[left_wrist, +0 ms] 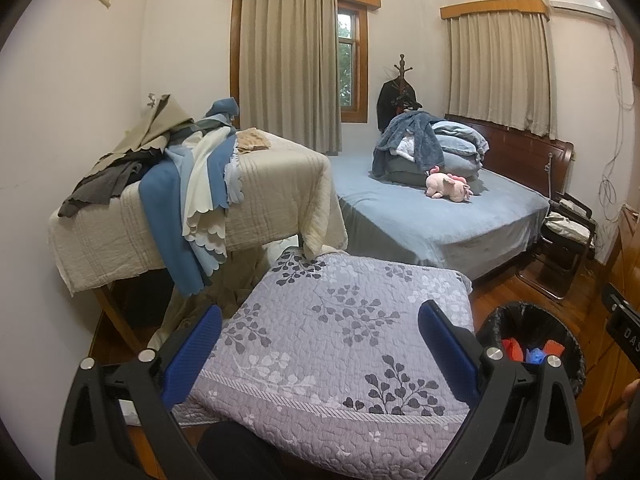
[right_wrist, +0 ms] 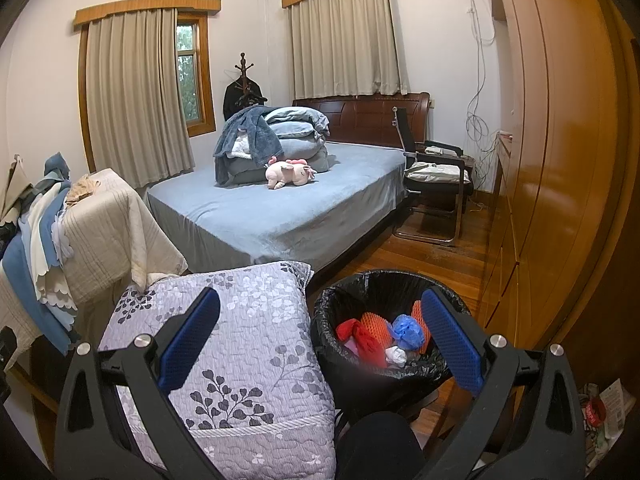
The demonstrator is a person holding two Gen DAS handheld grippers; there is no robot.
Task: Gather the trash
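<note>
Both grippers are held out level in front of the person, side by side, pointing the same way into the room. The left gripper [left_wrist: 320,354] has its jaws spread wide, blue pads [left_wrist: 191,354] facing each other across the gap, nothing between them. The right gripper [right_wrist: 320,340] is the same: jaws wide apart, blue pads [right_wrist: 452,340] bare, gripping nothing. At the right edge of the left wrist view a bit of a hand [left_wrist: 618,428] shows beside a black gripper body. A dark-clothed knee sits low between each pair of arms.
</note>
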